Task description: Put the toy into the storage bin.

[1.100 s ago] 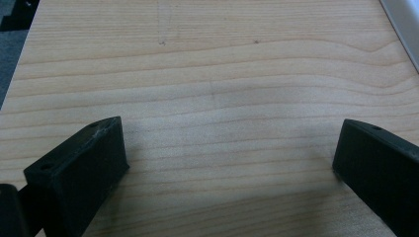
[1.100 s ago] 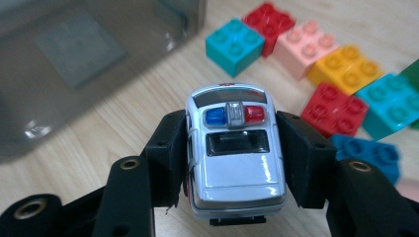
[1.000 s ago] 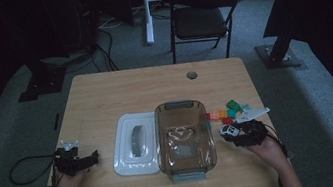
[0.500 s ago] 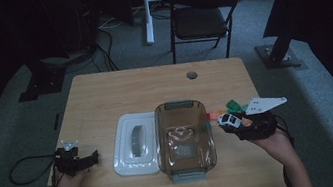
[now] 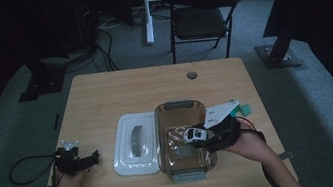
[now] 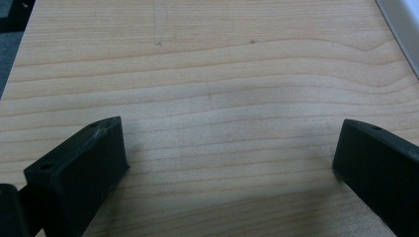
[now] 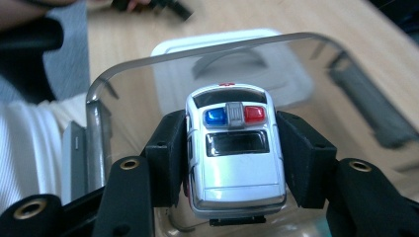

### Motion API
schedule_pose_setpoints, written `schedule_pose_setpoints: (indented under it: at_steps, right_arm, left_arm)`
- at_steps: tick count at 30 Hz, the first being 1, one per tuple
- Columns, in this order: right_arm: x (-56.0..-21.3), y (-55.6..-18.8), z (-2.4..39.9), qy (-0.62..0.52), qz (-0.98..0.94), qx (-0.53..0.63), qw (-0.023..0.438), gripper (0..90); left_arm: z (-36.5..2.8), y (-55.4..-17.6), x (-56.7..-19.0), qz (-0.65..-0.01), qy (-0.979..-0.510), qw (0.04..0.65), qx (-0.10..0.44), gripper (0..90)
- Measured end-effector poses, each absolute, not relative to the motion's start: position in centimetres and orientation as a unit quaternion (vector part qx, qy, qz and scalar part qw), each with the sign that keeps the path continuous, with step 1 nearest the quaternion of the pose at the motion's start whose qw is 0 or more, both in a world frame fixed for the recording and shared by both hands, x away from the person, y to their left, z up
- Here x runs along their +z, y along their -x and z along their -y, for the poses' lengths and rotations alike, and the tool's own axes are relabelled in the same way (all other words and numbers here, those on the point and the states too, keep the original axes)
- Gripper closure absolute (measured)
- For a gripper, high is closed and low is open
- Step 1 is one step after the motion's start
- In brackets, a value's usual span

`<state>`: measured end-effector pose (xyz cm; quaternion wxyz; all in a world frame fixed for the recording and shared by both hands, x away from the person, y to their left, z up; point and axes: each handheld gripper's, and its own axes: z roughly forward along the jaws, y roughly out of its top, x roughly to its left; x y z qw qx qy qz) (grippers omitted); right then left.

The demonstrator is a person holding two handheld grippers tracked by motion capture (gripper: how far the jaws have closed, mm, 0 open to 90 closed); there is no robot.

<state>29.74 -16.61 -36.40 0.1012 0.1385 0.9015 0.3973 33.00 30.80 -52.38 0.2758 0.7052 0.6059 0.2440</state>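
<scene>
Silver and white, the toy police car (image 7: 236, 158) sits clamped between the two black jaws of the right claw (image 7: 236, 163), its sides pressed by the pads and its blue and red roof lights facing up in the right gripper view. In the high view the car (image 5: 194, 134) is held above the open brown see-through box (image 5: 187, 171), over the box's right half and clear of its floor. The right claw (image 5: 205, 138) reaches in from the box's right side, with the person's hand behind it and a grey plate on top.

The box stands near the middle of the wooden tabletop (image 5: 138, 90), its long side running away from the person. Just beside it on the left lies a white lid (image 5: 125, 158), flat, with a grey handle in its middle; the lid's edge and the box's wall are touching or nearly so. A small green piece (image 5: 245, 108) lies on the tabletop beyond the right hand.

The left claw (image 5: 94, 157) rests low at the tabletop's left front, well apart from the lid. In the left gripper view its jaws stand wide apart over bare wood (image 6: 207, 74), with nothing between them.
</scene>
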Motion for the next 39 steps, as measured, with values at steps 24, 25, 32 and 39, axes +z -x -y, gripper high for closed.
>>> schedule_pose_setpoints:
  at_steps: [24, 25, 32, 39]
  right_arm:
    - [-40.5, -31.9, 9.0, -0.080, -0.979, 0.182, 0.046, 47.4]
    - [-40.7, -31.9, 8.8, -0.079, -0.981, 0.172, 0.041, 47.4]
    - [-41.8, -32.0, 7.9, -0.062, -0.988, 0.136, 0.031, 47.4]
    - [-42.7, -32.1, 7.0, -0.054, -0.993, 0.099, 0.018, 47.3]
  left_arm:
    - [-30.8, -33.0, -52.4, -0.602, -0.709, 0.277, 0.242, 0.6]
    - [-30.8, -33.0, -52.4, -0.601, -0.709, 0.277, 0.242, 0.6]
    - [-30.8, -33.0, -52.4, -0.601, -0.709, 0.277, 0.242, 0.6]
    - [-30.8, -33.0, -52.4, -0.601, -0.709, 0.277, 0.242, 0.6]
